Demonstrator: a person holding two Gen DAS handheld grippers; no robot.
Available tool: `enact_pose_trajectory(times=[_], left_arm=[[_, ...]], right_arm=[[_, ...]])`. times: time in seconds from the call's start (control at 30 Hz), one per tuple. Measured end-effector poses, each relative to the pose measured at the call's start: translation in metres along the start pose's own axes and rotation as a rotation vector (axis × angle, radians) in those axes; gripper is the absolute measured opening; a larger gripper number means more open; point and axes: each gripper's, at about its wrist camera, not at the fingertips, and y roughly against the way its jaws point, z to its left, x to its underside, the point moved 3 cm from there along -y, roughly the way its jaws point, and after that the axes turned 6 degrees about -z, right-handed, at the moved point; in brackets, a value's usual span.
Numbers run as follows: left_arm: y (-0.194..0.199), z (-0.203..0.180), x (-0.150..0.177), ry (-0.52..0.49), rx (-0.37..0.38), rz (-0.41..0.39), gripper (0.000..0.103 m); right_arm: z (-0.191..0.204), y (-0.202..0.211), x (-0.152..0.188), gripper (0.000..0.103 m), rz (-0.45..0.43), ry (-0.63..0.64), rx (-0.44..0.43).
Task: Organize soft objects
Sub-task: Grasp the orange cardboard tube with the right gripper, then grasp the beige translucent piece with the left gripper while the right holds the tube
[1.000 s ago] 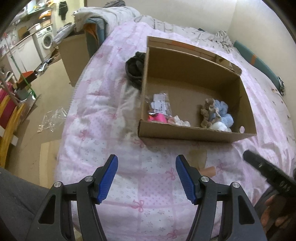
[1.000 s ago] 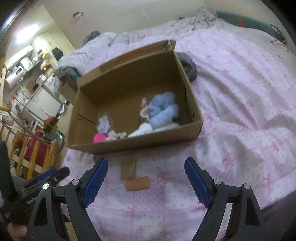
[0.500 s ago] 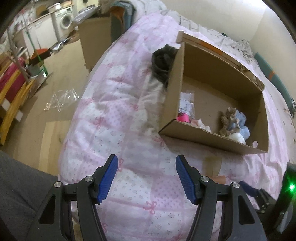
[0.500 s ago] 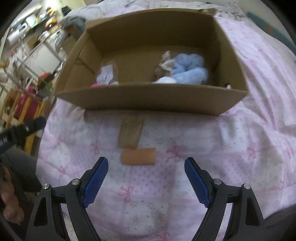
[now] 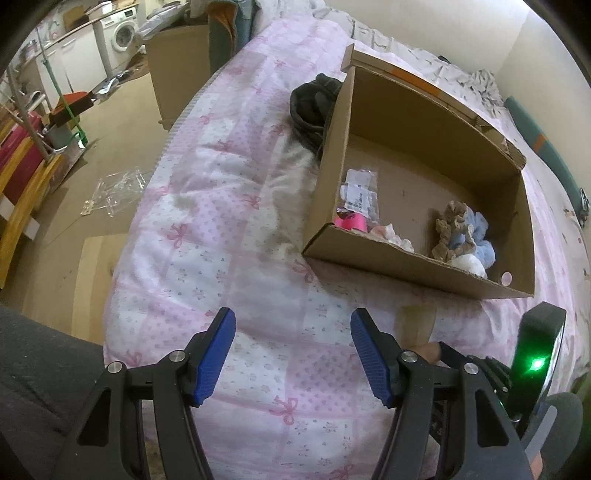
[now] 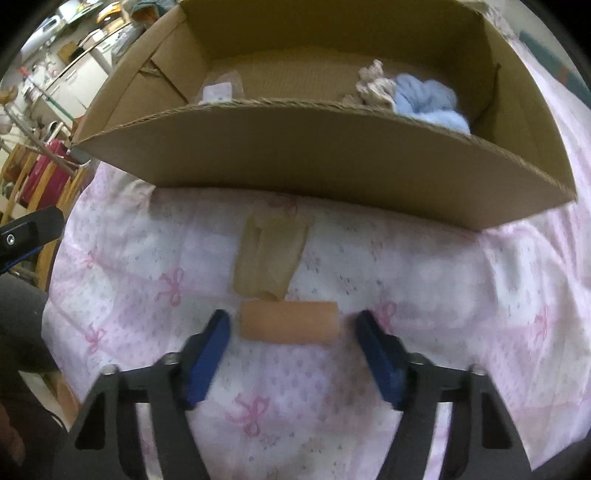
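Jaws of the right gripper (image 6: 291, 332) stand wide, straddling the tan roll (image 6: 289, 322) on the bed (image 6: 424, 295) near its front edge; it looks light and squashy, best pinched across its ends. Left gripper (image 5: 291, 354) gapes empty. Beyond waits the cardboard box (image 6: 332, 158).

A washing machine (image 5: 123, 31) stands at eleven o'clock in the left wrist view. Clear plastic packaging (image 5: 112, 192) lies on the floor at nine o'clock. Further left stands what may be a yellow wooden frame (image 5: 26, 195).
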Motion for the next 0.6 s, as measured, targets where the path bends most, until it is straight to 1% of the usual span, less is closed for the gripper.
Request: enact_pose_trajectory(times=[0.03,0.07,0.1,0.17,0.2,0.23,0.3,0.4,0.53,0.6], left_arm=[[0.000,0.000,0.000,-0.003,-0.001,0.001,0.062],[-0.001,-0.001,0.001,-0.006,-0.003,0.002,0.062],[-0.001,-0.001,0.001,-0.007,-0.004,0.002,0.062],[-0.001,-0.001,0.001,-0.004,-0.003,0.001,0.062],[-0.001,-0.001,0.001,-0.003,-0.003,0.000,0.062],[-0.002,-0.001,0.001,-0.002,-0.005,0.000,0.062],[-0.002,0.000,0.001,-0.002,-0.007,0.001,0.062],[-0.003,-0.001,0.002,-0.006,-0.007,0.002,0.062],[-0.007,-0.011,0.007,-0.032,-0.001,0.002,0.062],[-0.011,-0.022,0.011,-0.055,0.020,-0.002,0.062]], right_arm=[[0.002,-0.001,0.000,0.048,-0.001,0.019,0.008],[0.003,-0.002,0.000,0.048,-0.001,0.031,0.016],[0.004,-0.003,0.000,0.043,-0.005,0.035,0.015],[0.003,0.000,0.000,0.020,-0.011,0.036,0.019],[0.002,0.001,0.000,0.010,-0.009,0.025,-0.006],[0.004,0.005,0.001,0.010,-0.008,0.009,-0.029],[0.004,0.009,0.002,0.010,-0.012,0.019,-0.023],[0.005,0.018,0.005,0.009,-0.006,-0.003,-0.057],[0.004,0.054,0.003,0.009,-0.061,-0.061,-0.129],[-0.005,0.075,0.000,0.009,-0.103,-0.098,-0.146]])
